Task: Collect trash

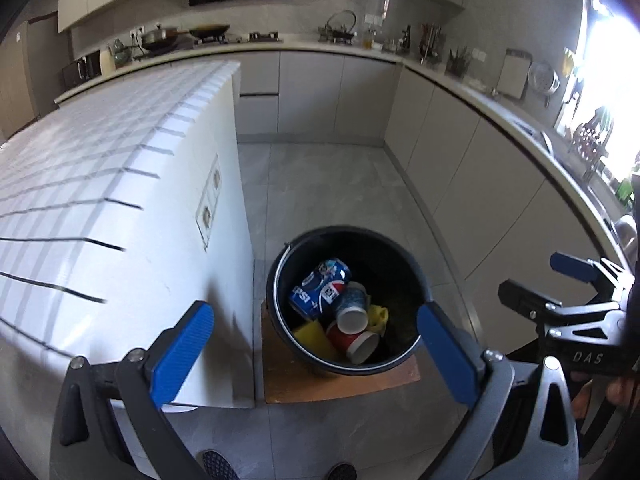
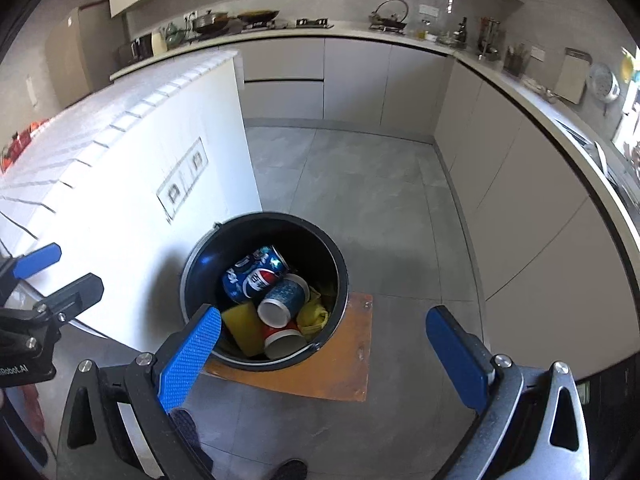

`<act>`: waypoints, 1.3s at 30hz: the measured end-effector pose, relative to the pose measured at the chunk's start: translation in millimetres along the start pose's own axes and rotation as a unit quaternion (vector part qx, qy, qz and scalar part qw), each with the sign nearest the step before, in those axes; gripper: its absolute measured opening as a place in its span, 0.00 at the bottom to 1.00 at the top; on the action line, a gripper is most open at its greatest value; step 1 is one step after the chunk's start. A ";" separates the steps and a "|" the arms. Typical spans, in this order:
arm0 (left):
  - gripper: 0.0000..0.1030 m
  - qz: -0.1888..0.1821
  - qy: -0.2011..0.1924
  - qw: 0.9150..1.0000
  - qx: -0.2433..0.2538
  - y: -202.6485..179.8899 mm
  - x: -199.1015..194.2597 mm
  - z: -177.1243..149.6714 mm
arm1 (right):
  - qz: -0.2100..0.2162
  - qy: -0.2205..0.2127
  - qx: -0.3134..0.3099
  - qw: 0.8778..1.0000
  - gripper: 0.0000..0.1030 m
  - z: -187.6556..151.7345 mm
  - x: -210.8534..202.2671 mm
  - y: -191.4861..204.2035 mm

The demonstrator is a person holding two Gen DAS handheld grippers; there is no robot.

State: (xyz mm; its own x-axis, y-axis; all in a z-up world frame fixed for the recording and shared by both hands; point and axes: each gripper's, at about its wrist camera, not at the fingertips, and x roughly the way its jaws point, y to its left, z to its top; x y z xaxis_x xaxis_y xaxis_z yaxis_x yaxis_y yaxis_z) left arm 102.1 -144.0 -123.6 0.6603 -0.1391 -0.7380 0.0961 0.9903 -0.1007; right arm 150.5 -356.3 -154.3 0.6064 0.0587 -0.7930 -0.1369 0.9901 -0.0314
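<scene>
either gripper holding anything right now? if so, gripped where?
Nothing held. Left gripper and right gripper are both open and empty above the black bucket.

Grey floor (image 2: 360, 184), beige cabinets (image 2: 356, 80) — bright window (image 1: 608, 60).

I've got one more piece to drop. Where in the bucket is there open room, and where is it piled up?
Bare room: the far and right side of the bucket, beyond the Pepsi can. Crowded: the near side, where the blue cup, red cup and yellow pieces pile up.
</scene>
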 end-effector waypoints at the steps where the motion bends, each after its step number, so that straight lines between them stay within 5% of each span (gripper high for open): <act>1: 1.00 0.000 -0.003 1.000 0.003 -1.5 -2.9 0.0 | 0.001 -0.005 0.002 1.000 1.00 1.0 -8.4 1.9; 39: 1.00 0.009 -0.127 0.992 -0.009 27.2 -145.6 9.5 | 0.011 -0.136 -0.005 0.991 1.00 4.4 -176.5 64.6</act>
State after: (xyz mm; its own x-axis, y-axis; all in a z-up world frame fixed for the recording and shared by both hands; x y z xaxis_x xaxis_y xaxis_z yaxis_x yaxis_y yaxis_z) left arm 15.7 -96.9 -12.6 0.8286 -0.1153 -0.5478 0.0700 0.9922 -0.1030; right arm 38.0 -302.1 -13.7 0.7916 0.1142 -0.6002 -0.1600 0.9868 -0.0233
